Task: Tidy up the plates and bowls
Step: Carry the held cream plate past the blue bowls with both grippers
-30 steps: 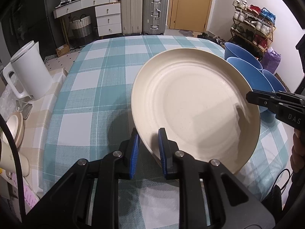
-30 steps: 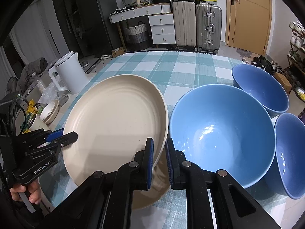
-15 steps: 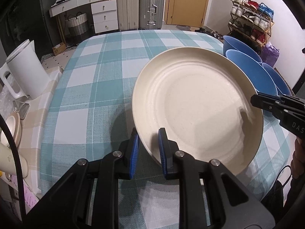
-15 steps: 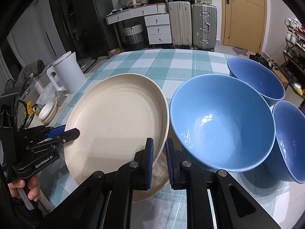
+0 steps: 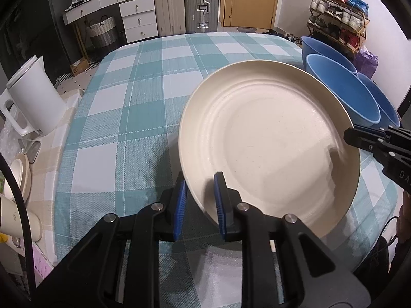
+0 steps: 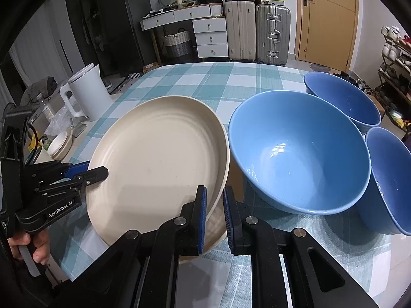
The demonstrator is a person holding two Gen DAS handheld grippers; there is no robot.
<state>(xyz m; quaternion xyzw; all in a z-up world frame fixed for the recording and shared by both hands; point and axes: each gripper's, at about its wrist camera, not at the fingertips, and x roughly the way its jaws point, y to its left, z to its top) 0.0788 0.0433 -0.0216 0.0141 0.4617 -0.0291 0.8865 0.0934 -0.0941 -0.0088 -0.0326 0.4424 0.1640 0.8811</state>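
Observation:
A large cream plate (image 5: 269, 148) hangs tilted just above the checked tablecloth (image 5: 133, 118). My left gripper (image 5: 199, 179) is shut on its near left rim. My right gripper (image 6: 213, 192) is shut on the opposite rim of the plate (image 6: 159, 159). Each gripper also shows in the other's view: the right gripper (image 5: 346, 133) at the plate's right edge, the left gripper (image 6: 97, 172) at its left edge. A second cream plate (image 6: 218, 227) peeks out underneath. Three blue bowls stand to the right: a large near bowl (image 6: 300, 159), a far bowl (image 6: 341, 100) and a third bowl (image 6: 390, 174).
A white kettle (image 5: 33, 97) stands on a side counter left of the table, with a small cream dish (image 6: 60, 142) near it. A hand (image 6: 36, 246) grips the left tool. Suitcases (image 6: 257, 33) and drawers stand beyond the far table edge.
The plate and both grippers have sunk slightly toward the table. Both grips on the rim are unchanged, and the bowls have not moved.

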